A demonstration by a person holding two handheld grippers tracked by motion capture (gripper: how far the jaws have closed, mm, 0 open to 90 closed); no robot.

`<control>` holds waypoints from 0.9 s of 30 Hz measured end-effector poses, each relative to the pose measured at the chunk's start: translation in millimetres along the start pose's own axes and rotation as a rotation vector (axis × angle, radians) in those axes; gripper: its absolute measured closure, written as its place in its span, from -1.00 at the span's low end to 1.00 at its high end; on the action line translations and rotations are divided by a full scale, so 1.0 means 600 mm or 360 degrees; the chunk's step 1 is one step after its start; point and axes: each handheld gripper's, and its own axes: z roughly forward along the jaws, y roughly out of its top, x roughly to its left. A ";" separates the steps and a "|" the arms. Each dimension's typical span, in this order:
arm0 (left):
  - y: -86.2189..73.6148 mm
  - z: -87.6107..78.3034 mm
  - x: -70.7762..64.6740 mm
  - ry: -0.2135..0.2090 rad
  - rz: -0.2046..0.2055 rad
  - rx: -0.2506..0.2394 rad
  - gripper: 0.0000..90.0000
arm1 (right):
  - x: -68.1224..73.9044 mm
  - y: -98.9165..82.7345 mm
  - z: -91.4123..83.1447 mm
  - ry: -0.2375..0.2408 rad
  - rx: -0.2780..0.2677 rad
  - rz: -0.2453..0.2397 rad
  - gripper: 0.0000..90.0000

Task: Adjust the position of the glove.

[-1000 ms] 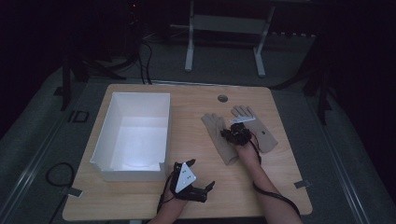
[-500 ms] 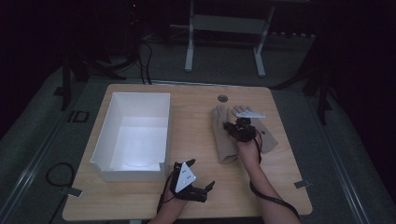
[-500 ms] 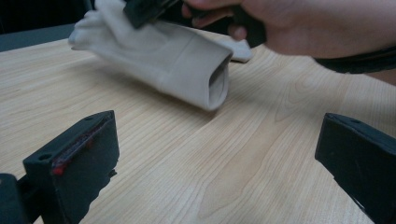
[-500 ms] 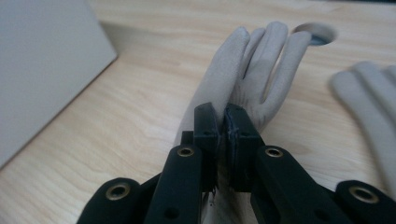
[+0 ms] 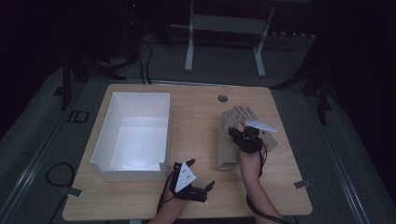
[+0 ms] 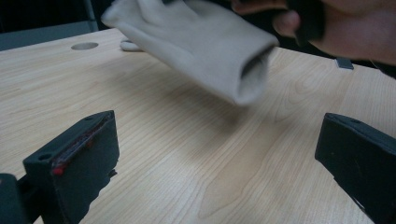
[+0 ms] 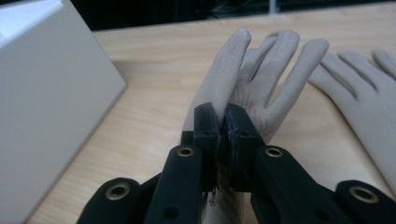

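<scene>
A pale beige fabric glove (image 7: 243,79), soft and suede-like with a matte nap, hangs pinched in the right tool (image 7: 223,133), whose two black blocky jaws are clenched on the cloth near the palm. Seen from the right gripper view, the glove's fingers fan out beyond the jaws, one thick finger folded against the others. In the left gripper view the same glove (image 6: 201,44) is clear of the bench, tilted, its cuff a hollow open tube facing the camera. A second glove (image 7: 362,88) of the same cloth lies flat on the bench just beside it, fingers spread.

The bench (image 5: 196,130) is a light wood-grain top with rounded corners and a small round grey grommet (image 5: 222,98) near its far edge. On its left side stands a white box (image 5: 135,135), rectangular, straight-walled, open-topped and smooth.

From above, the person's right forearm reaches forward from the near edge, the hand wrapped around the right tool (image 5: 245,137), a grey three-cornered plate on top. The left tool (image 5: 205,187) rests low near the front edge of the bench, its square, flat-faced jaws released and standing wide apart over bare wood, pointing toward the glove.
</scene>
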 end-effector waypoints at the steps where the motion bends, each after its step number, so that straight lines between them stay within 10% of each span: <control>1: 0.000 0.000 0.000 0.0000 0.0001 0.0000 -1.00 | -0.002 -0.008 -0.001 0.0001 0.0021 0.0008 0.87; 12: 0.000 0.000 0.000 -0.0001 -0.0002 0.0002 -1.00 | -0.035 -0.085 0.025 0.0006 0.0223 0.0055 0.85; 15: 0.000 0.000 0.000 -0.0001 0.0000 0.0003 -1.00 | -0.043 -0.097 0.035 -0.0012 0.0269 -0.0012 0.56; 27: 0.000 0.001 0.000 0.0000 0.0000 0.0002 -1.00 | -0.056 -0.086 0.020 0.0097 0.0192 -0.0101 0.31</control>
